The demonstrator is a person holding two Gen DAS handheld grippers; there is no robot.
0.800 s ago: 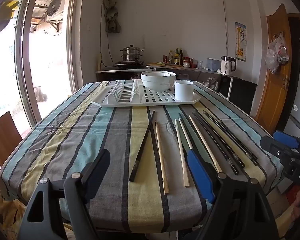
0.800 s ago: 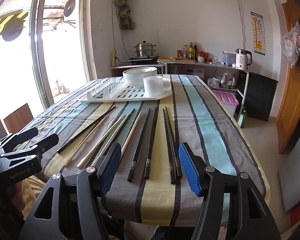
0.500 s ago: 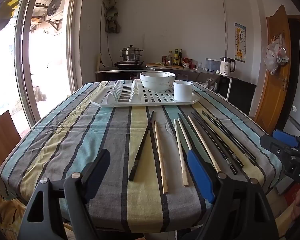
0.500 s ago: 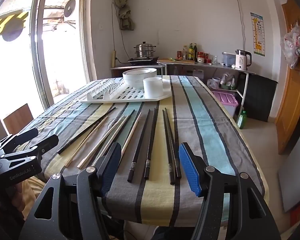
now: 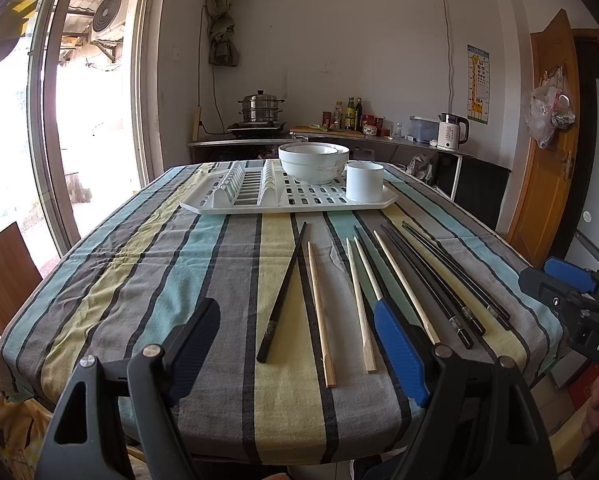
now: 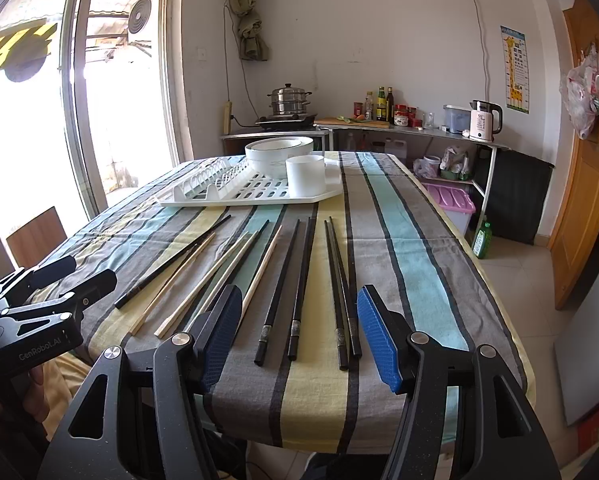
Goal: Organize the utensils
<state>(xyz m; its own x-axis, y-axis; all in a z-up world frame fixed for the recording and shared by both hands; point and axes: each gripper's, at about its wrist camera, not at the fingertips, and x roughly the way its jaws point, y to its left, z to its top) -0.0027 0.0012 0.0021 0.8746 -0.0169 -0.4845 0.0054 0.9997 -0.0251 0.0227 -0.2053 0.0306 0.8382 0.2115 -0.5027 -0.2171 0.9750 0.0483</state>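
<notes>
Several chopsticks lie side by side on the striped tablecloth (image 5: 147, 280), some black (image 5: 282, 295), some pale wood (image 5: 320, 316); in the right wrist view black ones (image 6: 301, 288) and wooden ones (image 6: 261, 276) lie just ahead of the fingers. A white dish rack (image 5: 287, 200) at the far end holds stacked white bowls (image 5: 313, 162) and a white cup (image 5: 364, 182). My left gripper (image 5: 299, 344) is open and empty over the near table edge. My right gripper (image 6: 299, 332) is open and empty over the black chopsticks' near ends.
The table's near edge (image 6: 339, 444) is just below both grippers. A wooden chair back (image 5: 3, 272) stands at the left. A kitchen counter (image 5: 339, 136) with a steamer pot, bottles and a kettle (image 5: 451, 131) lines the far wall. A wooden door (image 5: 547, 152) is at right.
Both grippers have drifted very slightly; the view has barely shifted. Nothing on the table has moved.
</notes>
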